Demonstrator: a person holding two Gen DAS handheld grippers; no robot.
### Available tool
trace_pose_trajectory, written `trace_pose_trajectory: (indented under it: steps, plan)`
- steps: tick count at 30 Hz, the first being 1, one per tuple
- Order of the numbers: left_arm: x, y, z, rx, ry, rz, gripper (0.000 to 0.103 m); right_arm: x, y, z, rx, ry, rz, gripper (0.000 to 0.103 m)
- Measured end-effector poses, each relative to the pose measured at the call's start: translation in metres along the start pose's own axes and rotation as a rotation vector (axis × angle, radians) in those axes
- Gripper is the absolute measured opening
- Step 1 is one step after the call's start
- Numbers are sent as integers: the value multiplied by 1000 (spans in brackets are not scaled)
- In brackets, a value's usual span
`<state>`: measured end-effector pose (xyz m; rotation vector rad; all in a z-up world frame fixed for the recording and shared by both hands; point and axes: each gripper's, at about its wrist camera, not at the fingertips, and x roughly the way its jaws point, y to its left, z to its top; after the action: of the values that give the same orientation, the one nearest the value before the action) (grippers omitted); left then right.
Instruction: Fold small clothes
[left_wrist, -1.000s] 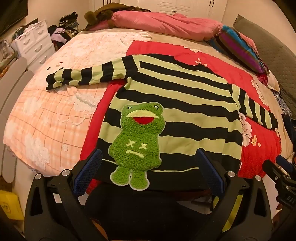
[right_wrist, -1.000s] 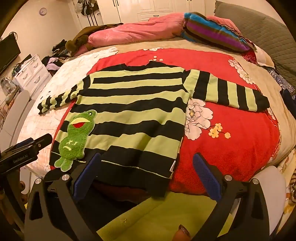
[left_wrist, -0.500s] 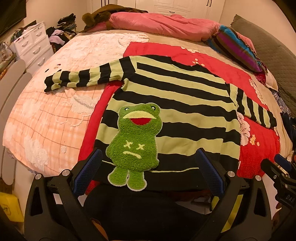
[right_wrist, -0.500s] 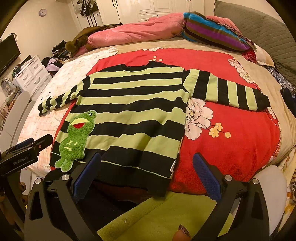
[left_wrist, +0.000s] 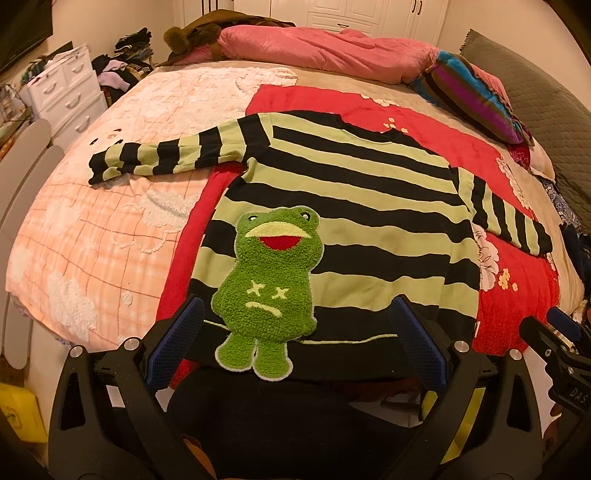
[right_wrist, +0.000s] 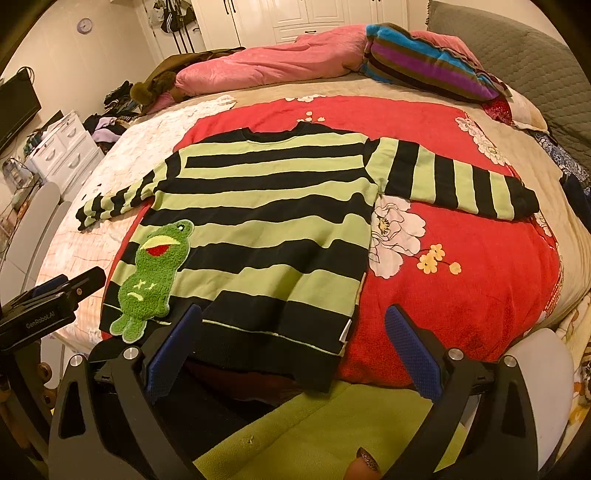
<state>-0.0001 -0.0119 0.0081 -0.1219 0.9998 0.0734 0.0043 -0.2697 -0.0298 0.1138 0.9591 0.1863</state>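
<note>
A small black and light-green striped sweater (left_wrist: 354, 206) lies flat, front up, on the bed, both sleeves spread out. A fuzzy green frog patch (left_wrist: 267, 284) sits on its lower left front. My left gripper (left_wrist: 295, 347) is open and empty, just in front of the hem by the frog. My right gripper (right_wrist: 291, 350) is open and empty, at the hem's right corner (right_wrist: 332, 347). The sweater (right_wrist: 266, 221) and the frog patch (right_wrist: 151, 277) also show in the right wrist view. Each gripper shows at the edge of the other's view.
The sweater lies on a red flowered blanket (right_wrist: 461, 258) beside a peach checked cover (left_wrist: 92, 240). A pink duvet (left_wrist: 325, 51) and a striped pillow (right_wrist: 424, 62) lie at the bed's head. White drawers (left_wrist: 66, 92) stand at the left. The bed's near edge is right under both grippers.
Both grippers have edged slightly closer to the sweater's hem. Both stay open; the sweater has not moved.
</note>
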Motion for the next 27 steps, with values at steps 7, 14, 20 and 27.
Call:
trace_pose_trajectory:
  steps: [7,14,20,27]
  plan:
    - [-1,1,1,2,-1,1,95,-1,0,0,4,0,0,99]
    - [-1,1,1,0,-2,0,95,-1,-5,2,16,-6,3,99]
    - [-1,2,2,1,-4,1,95,-1,-7,2,23,-10,2,99]
    - [-1,2,1,0,-6,-2,95,-2,-11,4,36,-20,12,99]
